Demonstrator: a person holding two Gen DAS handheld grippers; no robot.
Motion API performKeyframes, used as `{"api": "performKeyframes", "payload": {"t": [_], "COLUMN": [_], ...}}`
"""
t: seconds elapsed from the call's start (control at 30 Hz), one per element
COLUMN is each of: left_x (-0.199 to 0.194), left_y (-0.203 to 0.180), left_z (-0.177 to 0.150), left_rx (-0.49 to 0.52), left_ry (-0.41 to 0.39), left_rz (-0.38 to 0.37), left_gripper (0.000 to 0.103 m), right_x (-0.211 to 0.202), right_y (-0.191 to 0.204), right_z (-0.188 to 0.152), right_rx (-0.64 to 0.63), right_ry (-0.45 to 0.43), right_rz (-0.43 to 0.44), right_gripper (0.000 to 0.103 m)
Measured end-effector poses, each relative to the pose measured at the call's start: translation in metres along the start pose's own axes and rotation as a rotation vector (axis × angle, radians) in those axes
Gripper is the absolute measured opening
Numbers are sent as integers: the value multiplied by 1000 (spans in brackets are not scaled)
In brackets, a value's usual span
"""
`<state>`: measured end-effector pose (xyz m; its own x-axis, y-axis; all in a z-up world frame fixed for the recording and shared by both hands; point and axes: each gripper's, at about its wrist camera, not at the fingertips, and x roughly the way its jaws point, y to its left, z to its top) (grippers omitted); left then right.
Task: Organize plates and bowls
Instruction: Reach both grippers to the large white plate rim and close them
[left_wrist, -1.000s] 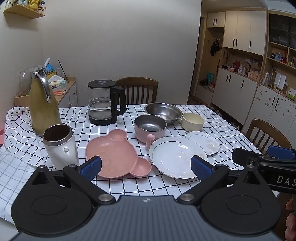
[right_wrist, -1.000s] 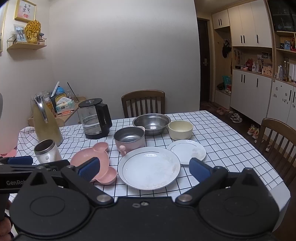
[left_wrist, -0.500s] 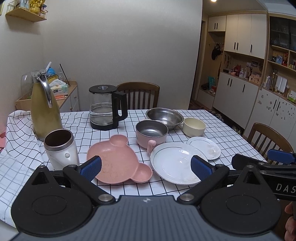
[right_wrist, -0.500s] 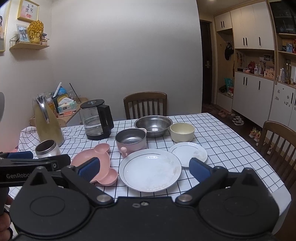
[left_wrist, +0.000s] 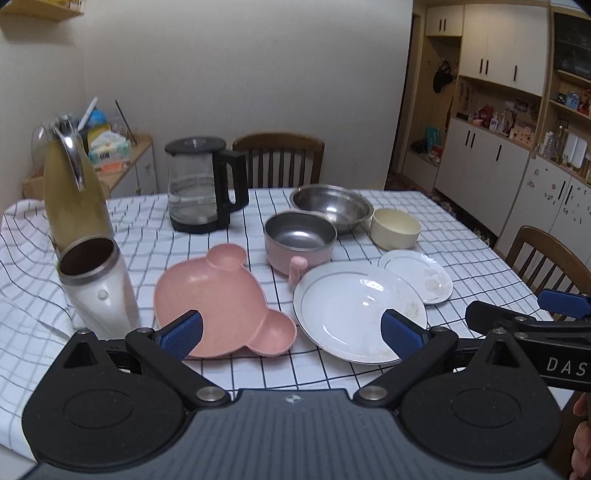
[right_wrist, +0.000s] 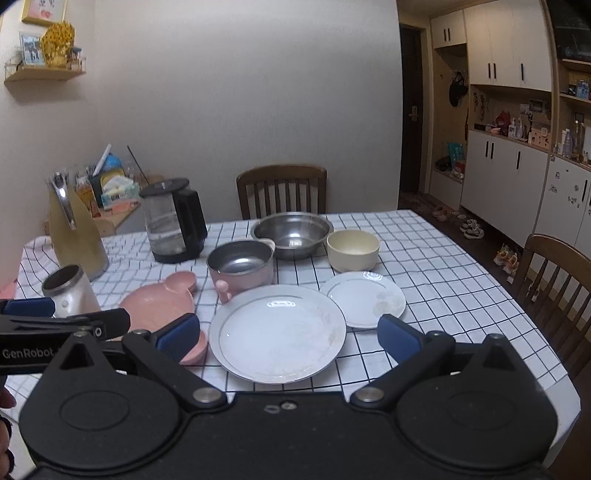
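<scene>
**Crockery laid out on a checked cloth, both claws spread wide**

The left gripper (left_wrist: 291, 326) and the right gripper (right_wrist: 288, 334) are each held above the near edge of the table with their blue ribbed pads far apart, nothing between them.

On the white cloth gridded in black (left_wrist: 436, 229), a glossy large white plate (right_wrist: 277, 334) with a thin grey rim line is seen nearest, a small white plate (right_wrist: 365, 298) just beside it on the right, its edge tucked at the larger rim. A matte pink bear-shaped dish (left_wrist: 218, 301) lies to the left. Behind stand a pink bowl with a steel liner and stubby handle (right_wrist: 242, 267), a shiny steel basin (right_wrist: 291, 232) and a round cream bowl (right_wrist: 352, 249).

A glass kettle (left_wrist: 201, 188), an olive thermos jug (left_wrist: 75, 192) and a white steel-rimmed tumbler (left_wrist: 98, 284) are set further left.
</scene>
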<state>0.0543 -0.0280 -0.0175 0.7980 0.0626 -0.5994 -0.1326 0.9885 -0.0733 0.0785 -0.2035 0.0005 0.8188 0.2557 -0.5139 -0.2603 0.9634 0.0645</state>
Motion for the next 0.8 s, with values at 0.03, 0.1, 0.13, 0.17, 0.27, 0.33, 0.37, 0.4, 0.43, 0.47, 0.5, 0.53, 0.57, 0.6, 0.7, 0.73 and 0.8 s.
{"api": "performKeyframes", "payload": {"t": [0.03,0.1,0.13,0.17,0.27,0.33,0.37,0.4,0.43,0.47,0.5,0.53,0.57,0.6,0.7,0.73,0.8], "left_x": [8,25,33,42,67,84,92,101,110,119,128,136,144,152,176,182,194], "left_y": [-2,-5,-7,-9,-16,-17,-16,-16,-15,-14,-14,-13,-12,-12,-12,-11,-10], "left_z": [1,2,2,3,4,6,7,8,10,13,16,19,23,26,35,37,40], "left_rx": [-7,-24,-30,-35,-40,-49,-59,-67,-70,-66,-57,-49,-39,-26,-1,1,12], "left_ry": [17,54,68,88,125,155,170,183,195,203,205,210,218,224,261,275,292], "left_rz": [-2,-13,-20,-30,-33,-20,-25,-27,-26,-21,-10,-1,5,8,13,5,4], "left_gripper": [103,103,103,103,103,103,103,103,103,103,103,103,102,102,98,98,97], "right_x": [7,24,34,43,72,89,98,106,114,120,127,134,140,145,165,171,183], "right_y": [-4,-12,-16,-20,-36,-45,-51,-55,-59,-62,-65,-68,-70,-73,-82,-84,-87], "right_z": [1,3,3,3,2,2,2,2,2,2,3,4,5,5,7,8,8], "right_rx": [-4,-14,-21,-26,-31,-31,-32,-33,-33,-34,-34,-34,-32,-28,-11,-7,-3], "right_ry": [15,47,62,74,126,155,170,186,200,211,223,240,251,260,310,332,369], "right_rz": [2,2,2,3,19,25,33,36,41,47,50,57,67,74,96,100,118], "right_gripper": [103,103,103,102,95,92,89,88,86,85,84,81,78,78,73,72,71]}}
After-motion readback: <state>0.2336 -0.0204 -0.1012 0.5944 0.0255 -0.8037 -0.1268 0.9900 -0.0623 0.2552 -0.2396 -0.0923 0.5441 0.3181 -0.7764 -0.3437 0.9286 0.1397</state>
